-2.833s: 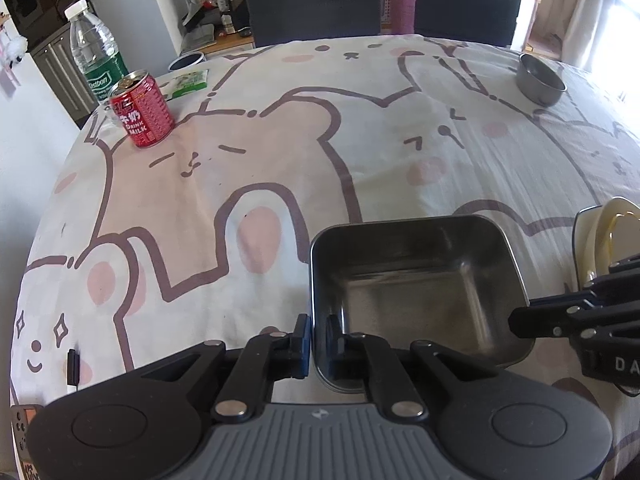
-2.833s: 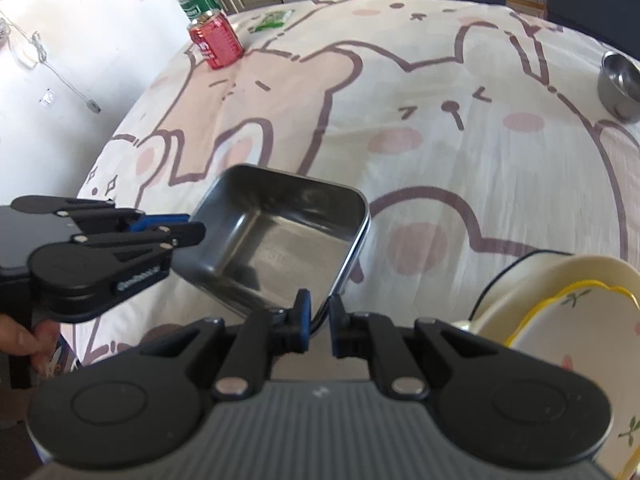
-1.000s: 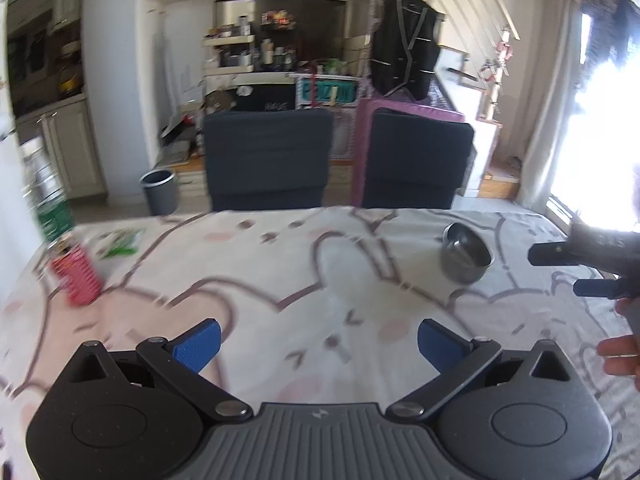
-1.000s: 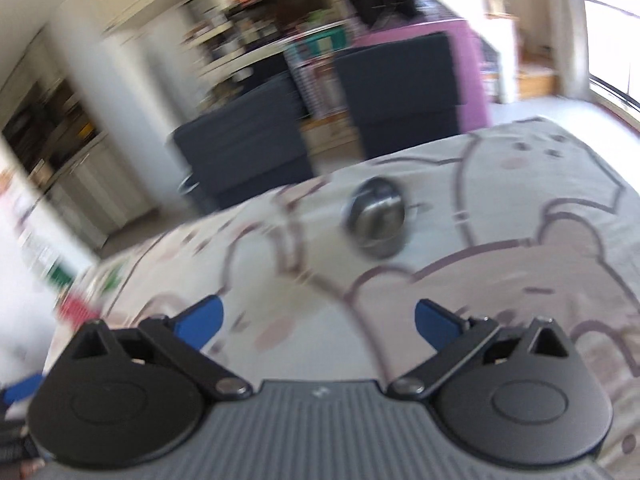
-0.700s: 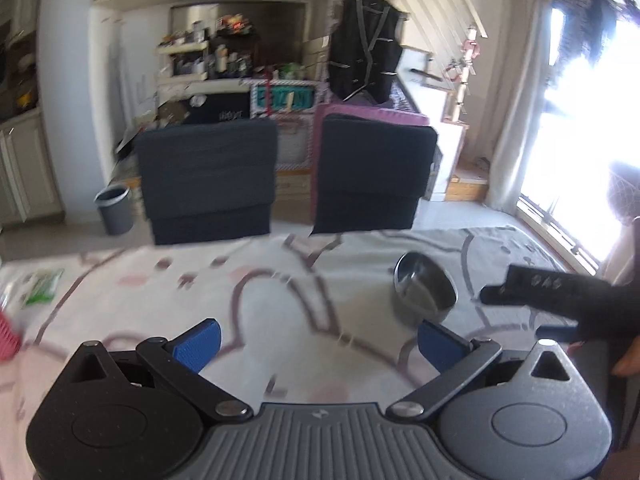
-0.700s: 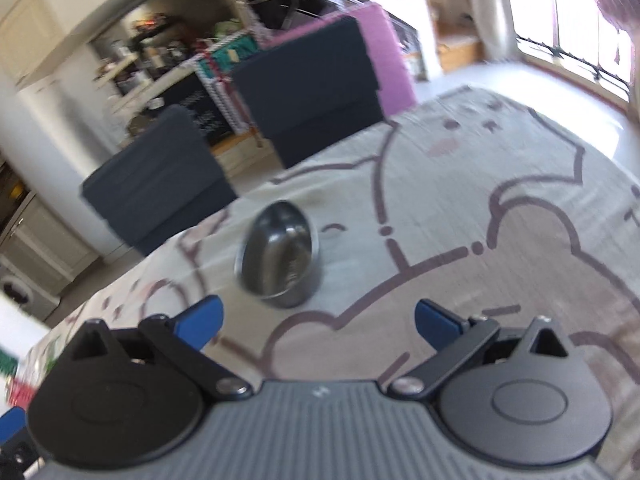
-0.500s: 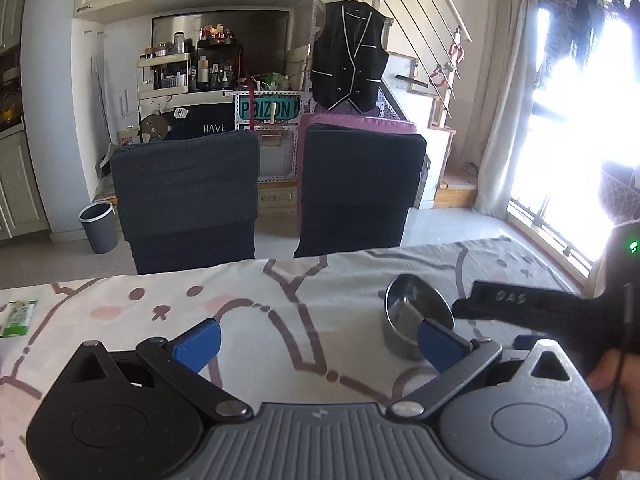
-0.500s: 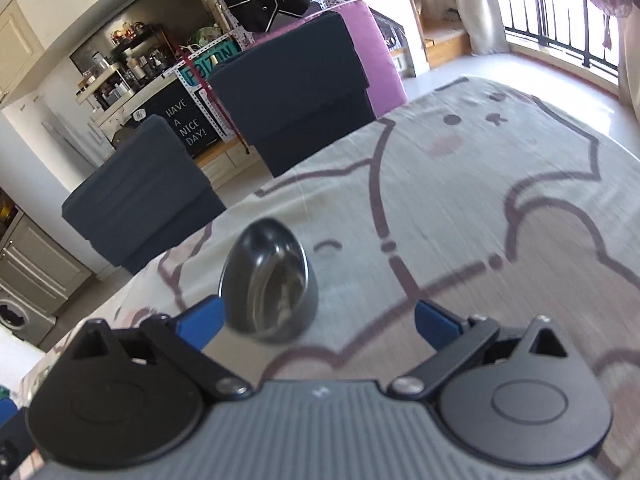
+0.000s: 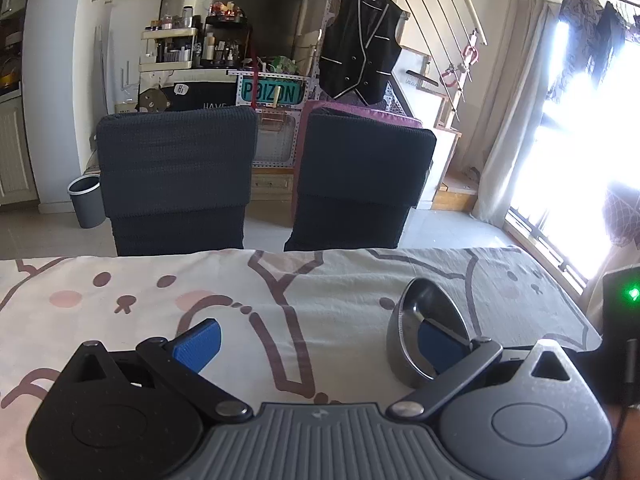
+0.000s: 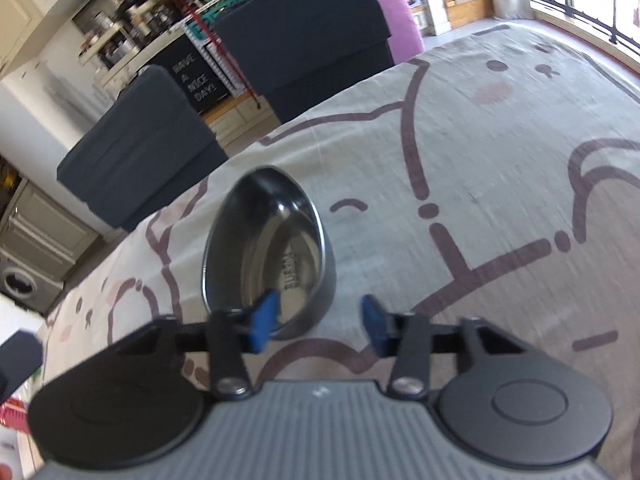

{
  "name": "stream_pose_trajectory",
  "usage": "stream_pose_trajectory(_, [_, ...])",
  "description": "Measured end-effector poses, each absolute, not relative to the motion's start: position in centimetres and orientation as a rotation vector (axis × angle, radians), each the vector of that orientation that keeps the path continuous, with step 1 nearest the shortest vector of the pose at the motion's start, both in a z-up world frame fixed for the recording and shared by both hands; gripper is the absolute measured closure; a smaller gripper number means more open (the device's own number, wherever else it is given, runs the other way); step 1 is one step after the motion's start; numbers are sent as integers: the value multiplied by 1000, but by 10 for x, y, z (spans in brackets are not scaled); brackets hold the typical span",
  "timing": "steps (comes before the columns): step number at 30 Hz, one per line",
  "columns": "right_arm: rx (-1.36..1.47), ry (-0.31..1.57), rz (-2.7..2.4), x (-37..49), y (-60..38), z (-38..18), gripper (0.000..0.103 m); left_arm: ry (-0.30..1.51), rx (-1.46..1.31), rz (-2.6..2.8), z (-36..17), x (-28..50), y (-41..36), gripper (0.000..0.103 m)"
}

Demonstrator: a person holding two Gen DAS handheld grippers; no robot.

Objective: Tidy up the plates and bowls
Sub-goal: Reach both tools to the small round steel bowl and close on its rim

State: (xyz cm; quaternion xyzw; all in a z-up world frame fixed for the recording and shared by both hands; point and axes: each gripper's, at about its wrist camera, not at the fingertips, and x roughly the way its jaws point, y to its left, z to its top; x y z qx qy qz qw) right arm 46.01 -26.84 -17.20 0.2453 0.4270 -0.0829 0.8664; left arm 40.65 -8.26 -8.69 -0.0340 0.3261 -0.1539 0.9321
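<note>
A small round steel bowl [image 10: 276, 248] stands on the bear-print tablecloth [image 10: 460, 152]. My right gripper [image 10: 318, 326] is open, its jaws partly drawn in. Its left pad reaches over the bowl's near rim and its right pad is outside the bowl's right wall. In the left wrist view the bowl [image 9: 416, 336] sits at the right, behind my left gripper's right finger. My left gripper [image 9: 318, 344] is open wide and empty above the cloth [image 9: 280, 304]. The square steel tray and the plates are out of view.
Two dark chairs [image 9: 176, 176] [image 9: 360, 184] stand at the table's far edge. A grey bin [image 9: 86, 206] is on the floor behind. The right gripper's body with a green light [image 9: 624, 320] shows at the left view's right edge. A bright window [image 9: 580, 120] is at the right.
Both grippers let go of the square tray and swung to the far round bowl. Over the last half second the right gripper's jaws narrowed around the bowl's near rim.
</note>
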Motion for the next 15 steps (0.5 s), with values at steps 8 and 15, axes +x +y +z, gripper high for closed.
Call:
stream_pose_trajectory(8, [338,947,-27,447,-267,-157,98,683,-59,-350,-89,402,-93,2])
stream_pose_trajectory(15, [201,993,74,430,-256,-151,99,845,-7,-390,-110,402,-110,37])
